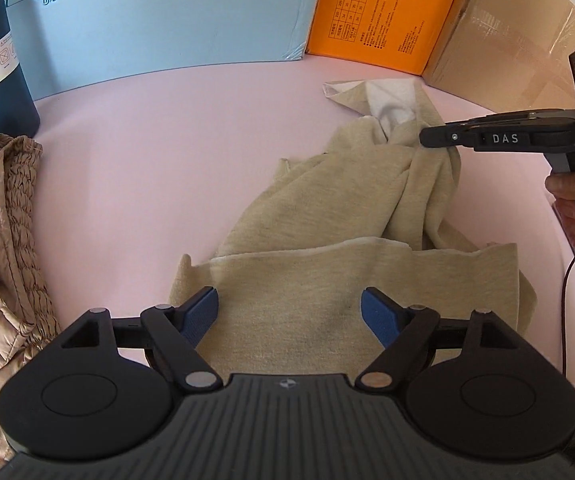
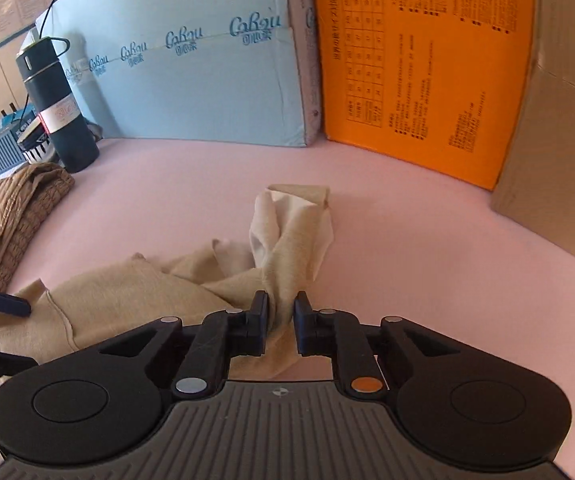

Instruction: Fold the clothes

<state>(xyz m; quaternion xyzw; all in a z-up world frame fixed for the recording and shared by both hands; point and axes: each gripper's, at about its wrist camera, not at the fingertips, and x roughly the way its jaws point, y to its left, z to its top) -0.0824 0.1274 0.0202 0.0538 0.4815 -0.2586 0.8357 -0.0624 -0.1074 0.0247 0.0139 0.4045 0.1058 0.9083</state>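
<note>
**Inspector:** Where did the garment lie, and how did it run?

**Operator:** The beige garment (image 1: 327, 280) lay crumpled on the pink table (image 1: 167, 160), right of centre. Its long axis ran from my near edge away toward the boxes, and the far twisted end showed a white lining.

**Inspector:** State of your tongs?

**Operator:** My left gripper (image 1: 289, 312) stood wide open above the near hem, blue pads apart, holding nothing. My right gripper (image 2: 280, 320) was nearly closed, pinching a bunched fold of the garment between its pads; my hand (image 1: 571, 200) gripped its handle.

**Inspector:** Surroundings?

**Operator:** A tan quilted jacket (image 1: 3, 248) sat heaped at the left edge, apart from the garment. A dark blue flask (image 2: 57, 108) stood behind it. A light blue carton (image 2: 191, 80), an orange box (image 2: 427, 72) and a brown cardboard box (image 2: 559, 140) walled the far side, just beyond the twisted end.
</note>
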